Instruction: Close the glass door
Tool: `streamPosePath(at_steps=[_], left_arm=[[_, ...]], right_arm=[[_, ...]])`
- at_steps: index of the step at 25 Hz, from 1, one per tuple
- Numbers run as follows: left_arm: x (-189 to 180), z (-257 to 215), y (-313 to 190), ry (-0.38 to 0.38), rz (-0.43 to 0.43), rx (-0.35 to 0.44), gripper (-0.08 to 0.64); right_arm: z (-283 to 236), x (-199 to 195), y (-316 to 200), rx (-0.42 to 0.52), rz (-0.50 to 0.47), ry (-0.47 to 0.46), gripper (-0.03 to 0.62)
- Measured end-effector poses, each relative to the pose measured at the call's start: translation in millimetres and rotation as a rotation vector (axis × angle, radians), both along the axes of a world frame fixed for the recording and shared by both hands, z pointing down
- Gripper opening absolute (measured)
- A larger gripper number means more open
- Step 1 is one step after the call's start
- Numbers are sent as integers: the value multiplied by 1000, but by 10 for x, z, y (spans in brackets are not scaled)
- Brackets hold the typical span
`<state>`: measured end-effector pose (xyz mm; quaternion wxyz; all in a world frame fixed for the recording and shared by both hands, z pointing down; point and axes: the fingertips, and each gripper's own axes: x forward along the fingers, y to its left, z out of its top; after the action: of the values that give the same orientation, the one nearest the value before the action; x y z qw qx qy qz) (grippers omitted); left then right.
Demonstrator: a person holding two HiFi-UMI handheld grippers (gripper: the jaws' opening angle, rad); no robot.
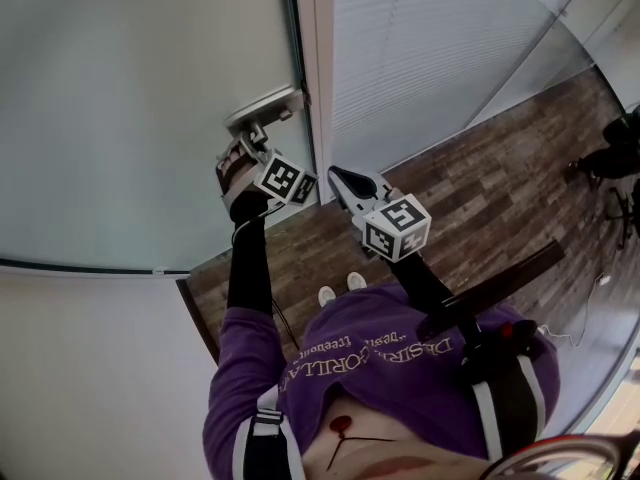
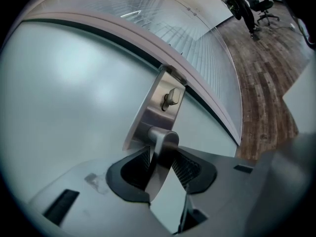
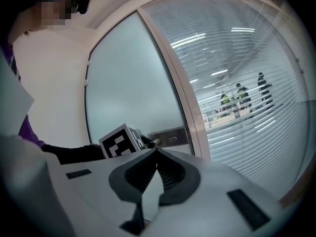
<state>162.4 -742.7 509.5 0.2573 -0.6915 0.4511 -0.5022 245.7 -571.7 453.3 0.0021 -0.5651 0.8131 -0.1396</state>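
While handle [image 2: 166, 137] is clamped in left gripper [image 2: 160, 158] jaws, its axis pointing along them, glass door [image 1: 140, 98] edge is seen at frame [image 1: 318, 68], just rightward. Right gripper [image 3: 155, 171] jaws are shut, empty, farther off.

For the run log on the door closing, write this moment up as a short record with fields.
left gripper: jaws shut on the door handle
right gripper: jaws together, nothing between them, held off the door beside the left gripper
glass door: frosted, its handle edge next to the frame; latched or not cannot be told
plate: metal, carries the door handle and a thumb turn
floor: wood-look planks
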Motion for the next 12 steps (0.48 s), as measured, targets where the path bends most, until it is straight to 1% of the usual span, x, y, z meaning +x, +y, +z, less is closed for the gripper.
streamPosePath(at_steps=[1,3,5,7,10,12], left_arm=[[-1,-9,-1,-8,-3,-1,124],[14,-70,9,-14,9,23,124],[40,-89,33,-2,29,28,124],[30,-46,46,-5,38,33,124],[44,-76,93,7,67,81,124],[13,-68,89,1,73,121,126]], right_arm=[[-24,20,-6,-1,2,-3,-3],[-74,44,-10,-1,6,-8,-3],[-85,48,4,0,9,-8,-3],[-56,52,33,1,10,-7,-3],[-14,79,68,-3,17,-9,-3],[7,102,82,-5,22,-12,-3]])
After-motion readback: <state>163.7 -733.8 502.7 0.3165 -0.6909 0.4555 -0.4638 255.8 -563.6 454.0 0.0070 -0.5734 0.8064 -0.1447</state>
